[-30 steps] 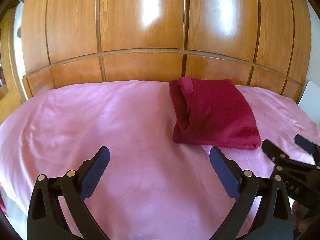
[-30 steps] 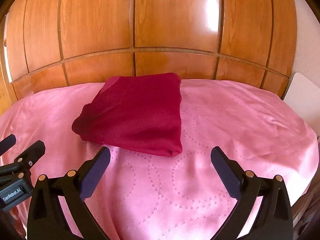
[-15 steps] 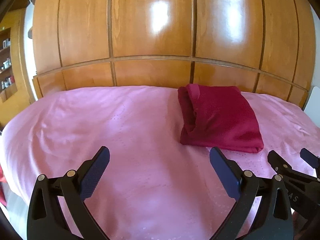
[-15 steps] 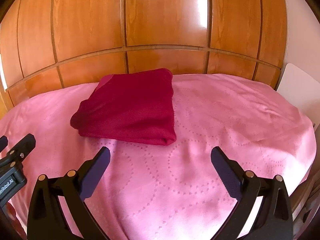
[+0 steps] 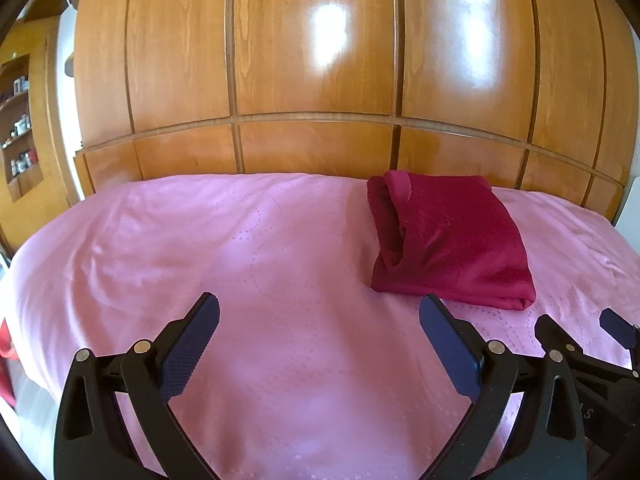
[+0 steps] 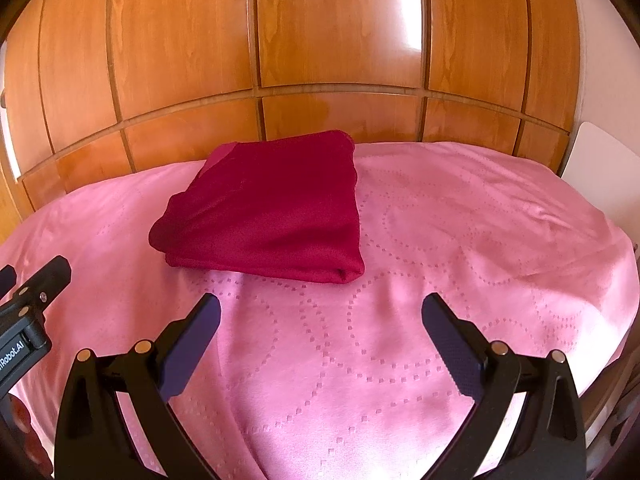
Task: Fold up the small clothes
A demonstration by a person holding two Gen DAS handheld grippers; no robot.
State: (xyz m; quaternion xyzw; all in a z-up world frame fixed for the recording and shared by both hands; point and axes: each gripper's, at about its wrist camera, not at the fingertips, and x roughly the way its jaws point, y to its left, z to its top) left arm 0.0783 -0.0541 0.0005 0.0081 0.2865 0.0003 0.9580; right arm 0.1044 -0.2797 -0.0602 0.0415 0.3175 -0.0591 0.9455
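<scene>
Nearest the cameras, the black two-finger left gripper is held with its blue-padded fingers spread wide over the pink dotted bedspread, nothing being gripped. The black two-finger right gripper is likewise held agape and empty, its fingers above the same pink dotted bedspread.

Beyond the fingertips, the folded dark red garment is seen lying flat on the cover, ahead and to the right of the left gripper, apart from both of its fingers. In the right wrist view the folded dark red garment lies ahead and slightly left, just past the left finger's tip, untouched.

Each gripper is cut off at the other view's edge, and small items on the wooden shelves are too blurred to be identified. Farthest back, glossy wooden wardrobe panels are seen.

Compared with a second ago, both grippers have been drawn back from the garment, which has stayed in place and folded.
</scene>
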